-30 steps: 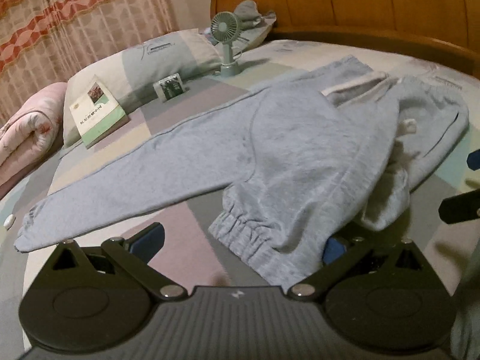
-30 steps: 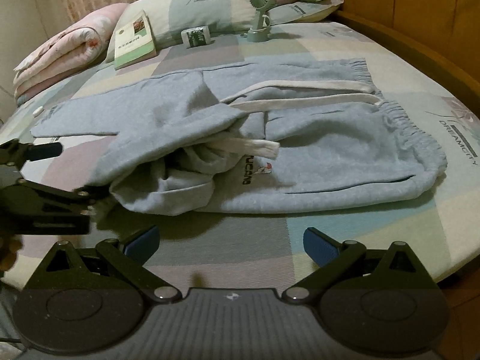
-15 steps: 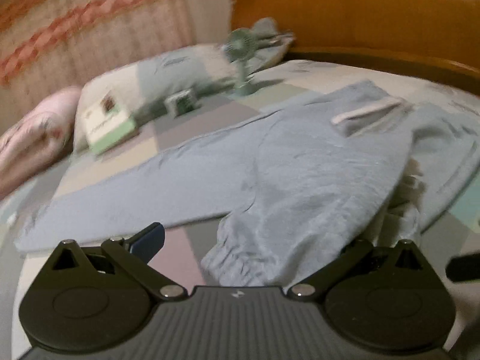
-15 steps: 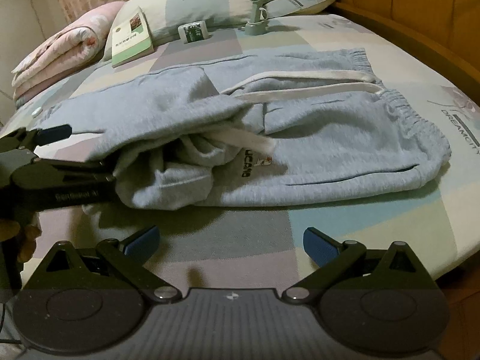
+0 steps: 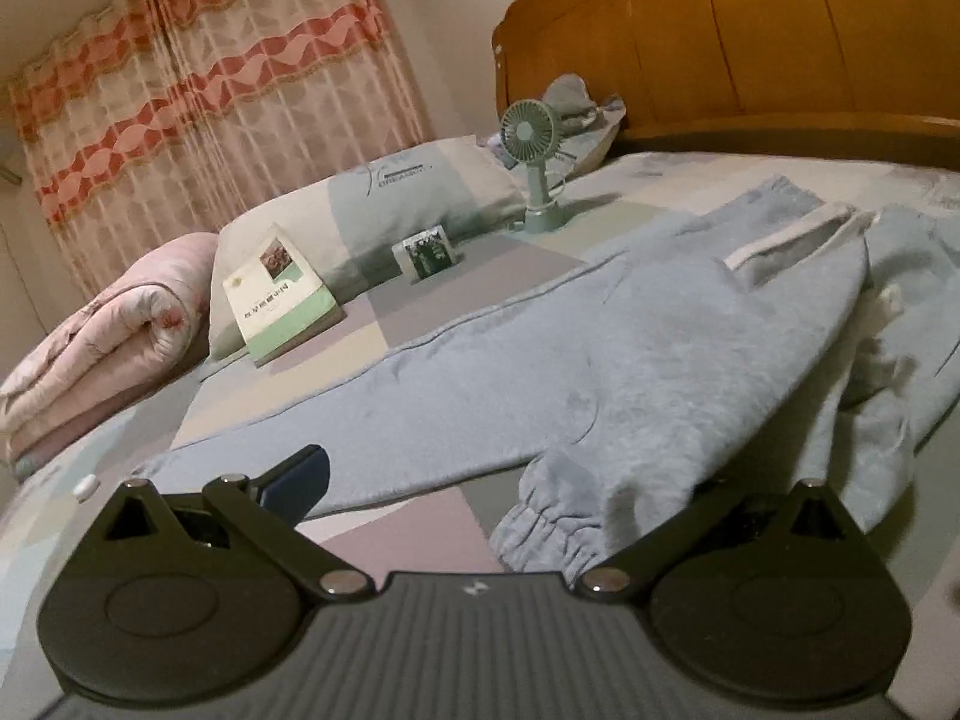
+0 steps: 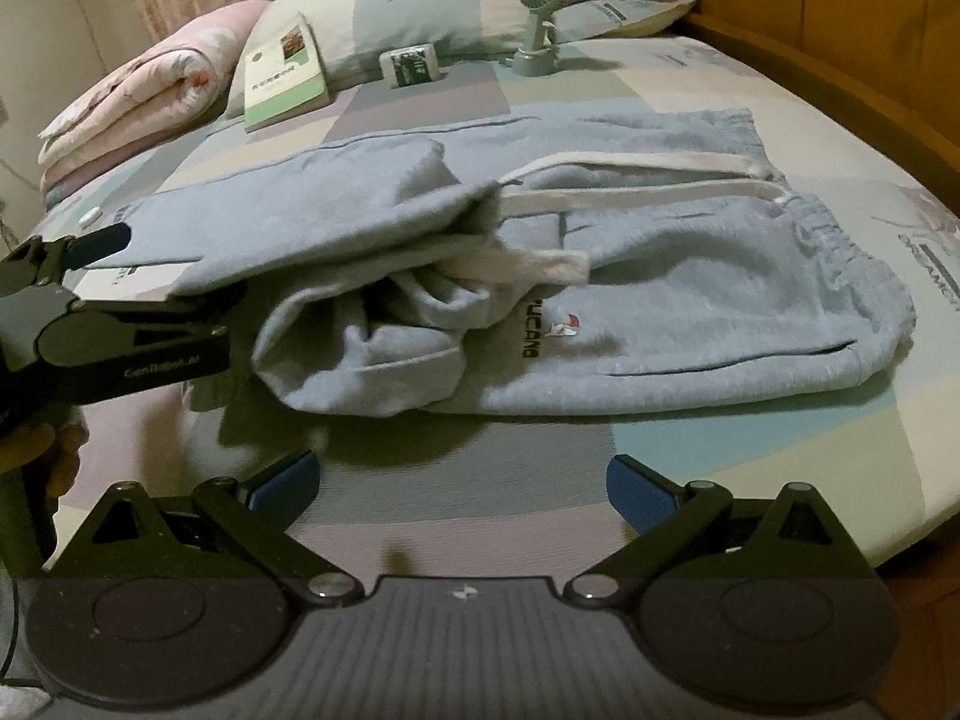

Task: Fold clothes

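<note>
1. Our left hand-held gripper (image 5: 504,480) has its jaws spread, cuffed leg of the grey sweatpants (image 5: 630,372) draped over its right finger.
2. Our right hand-held gripper (image 6: 462,486) hangs wide open, empty.
3. Sweatpants lie half-folded on the bed (image 6: 690,438).

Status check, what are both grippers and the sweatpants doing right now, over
Left gripper jaws open, cuffed leg draped over one finger. Right gripper open, empty, short of grey sweatpants. Drawstring loose across waistband.
</note>
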A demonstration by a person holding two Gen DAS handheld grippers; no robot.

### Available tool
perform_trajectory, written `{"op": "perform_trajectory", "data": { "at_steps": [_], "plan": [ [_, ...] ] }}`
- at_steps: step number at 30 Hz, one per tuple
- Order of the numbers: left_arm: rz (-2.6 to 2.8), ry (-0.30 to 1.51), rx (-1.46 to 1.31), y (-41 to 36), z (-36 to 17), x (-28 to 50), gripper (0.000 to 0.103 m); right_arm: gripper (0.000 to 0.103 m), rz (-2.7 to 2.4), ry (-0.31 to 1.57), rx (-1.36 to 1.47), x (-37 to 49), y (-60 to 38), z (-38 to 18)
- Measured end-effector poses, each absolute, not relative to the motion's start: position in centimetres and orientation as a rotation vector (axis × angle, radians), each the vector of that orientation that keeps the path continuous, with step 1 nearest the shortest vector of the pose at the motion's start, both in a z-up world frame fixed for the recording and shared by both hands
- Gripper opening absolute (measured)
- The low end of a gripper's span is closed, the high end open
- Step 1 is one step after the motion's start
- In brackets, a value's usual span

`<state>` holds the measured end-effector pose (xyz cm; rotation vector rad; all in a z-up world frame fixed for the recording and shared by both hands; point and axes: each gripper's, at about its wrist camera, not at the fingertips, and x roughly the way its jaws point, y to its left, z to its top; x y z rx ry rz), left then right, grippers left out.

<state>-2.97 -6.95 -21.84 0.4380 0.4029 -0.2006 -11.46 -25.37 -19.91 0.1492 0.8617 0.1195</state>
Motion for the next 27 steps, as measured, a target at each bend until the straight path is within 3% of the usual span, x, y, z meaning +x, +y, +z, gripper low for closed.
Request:
{"op": "perform_trajectory", "data": {
  "at_steps": [27],
  "plan": [
    [0.115,0.315,0.376,6.3,-18.1,-5.3,0.102,0.103,0.227,0.864,0.034,-11.7,-19.6,-18.2]
  ]
}}
